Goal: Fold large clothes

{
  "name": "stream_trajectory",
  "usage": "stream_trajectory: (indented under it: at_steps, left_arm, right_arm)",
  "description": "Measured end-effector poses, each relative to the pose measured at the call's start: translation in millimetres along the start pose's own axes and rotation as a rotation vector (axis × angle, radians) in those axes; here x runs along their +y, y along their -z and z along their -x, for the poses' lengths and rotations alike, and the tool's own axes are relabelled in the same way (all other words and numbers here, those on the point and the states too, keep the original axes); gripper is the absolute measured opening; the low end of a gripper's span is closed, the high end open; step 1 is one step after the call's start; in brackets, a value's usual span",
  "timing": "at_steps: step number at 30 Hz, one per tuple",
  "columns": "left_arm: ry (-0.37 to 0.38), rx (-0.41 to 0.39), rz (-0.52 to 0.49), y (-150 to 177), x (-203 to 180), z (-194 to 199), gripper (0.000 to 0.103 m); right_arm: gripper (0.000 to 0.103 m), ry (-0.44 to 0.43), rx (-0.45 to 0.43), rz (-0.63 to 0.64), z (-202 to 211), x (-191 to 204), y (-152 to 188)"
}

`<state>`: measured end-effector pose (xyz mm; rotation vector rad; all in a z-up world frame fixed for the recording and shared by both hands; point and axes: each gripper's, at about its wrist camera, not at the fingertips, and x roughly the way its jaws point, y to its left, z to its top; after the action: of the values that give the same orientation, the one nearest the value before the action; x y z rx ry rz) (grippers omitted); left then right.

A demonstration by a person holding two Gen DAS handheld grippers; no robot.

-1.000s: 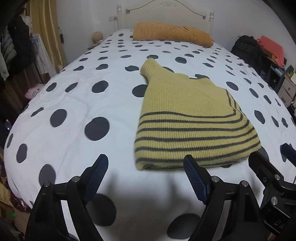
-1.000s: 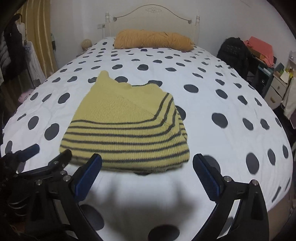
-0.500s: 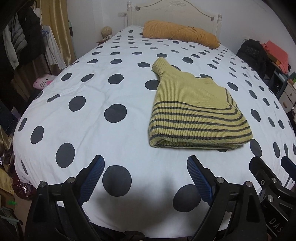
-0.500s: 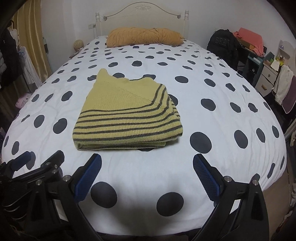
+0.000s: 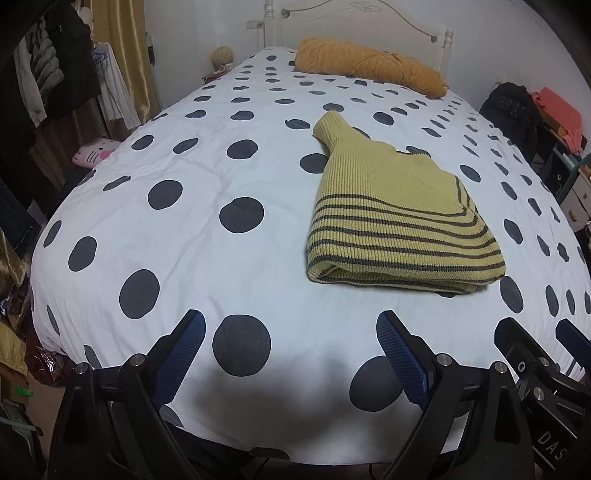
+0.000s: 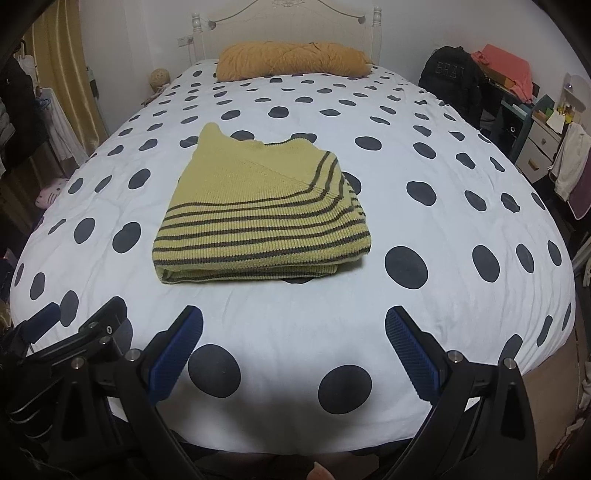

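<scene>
A folded yellow knit sweater with dark stripes (image 5: 388,221) (image 6: 258,221) lies flat on the white, black-dotted bed cover (image 5: 184,240) (image 6: 443,221), one corner sticking out toward the headboard. My left gripper (image 5: 290,319) hovers over the foot of the bed, short of the sweater and left of it; its jaws are opening with nothing between them. My right gripper (image 6: 294,314) hangs beside it, open and empty, with the sweater's near folded edge a short way ahead. Neither touches the sweater.
An orange pillow (image 5: 369,64) (image 6: 291,59) lies against the white headboard (image 6: 288,22). Hanging clothes (image 5: 44,74) and a pink plush (image 5: 92,155) crowd the left side. A black backpack (image 6: 450,77) and drawers (image 6: 535,140) stand on the right.
Both grippers have drawn back from the sweater toward the foot of the bed and risen a little. The sweater now lies clear of the fingers. The left jaws stand slightly wider.
</scene>
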<state>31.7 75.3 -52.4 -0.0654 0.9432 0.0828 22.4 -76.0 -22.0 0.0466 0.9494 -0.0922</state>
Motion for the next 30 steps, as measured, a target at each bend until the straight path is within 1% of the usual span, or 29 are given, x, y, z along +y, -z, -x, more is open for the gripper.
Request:
stream_trajectory:
  at_steps: [10, 18, 24, 30]
  left_arm:
    - [0.003, -0.003, -0.009, 1.3, -1.7, 3.6, 0.094]
    - [0.008, 0.006, -0.015, -3.9, -2.6, 4.9, 0.094]
    - [0.016, 0.048, -0.029, -15.0, -2.9, -3.2, 0.094]
    - [0.019, 0.078, -0.03, -31.6, -4.8, -11.2, 0.094]
  right_arm:
    - [0.099, 0.017, -0.012, 0.013, 2.9, 1.1, -1.3]
    - [0.1, 0.022, -0.013, 0.01, 6.0, 1.1, -3.3]
    - [0.099, 0.034, 0.011, 0.019, 5.5, 1.9, -14.3]
    - [0.099, 0.015, 0.056, 0.041, -5.6, 5.2, -31.9]
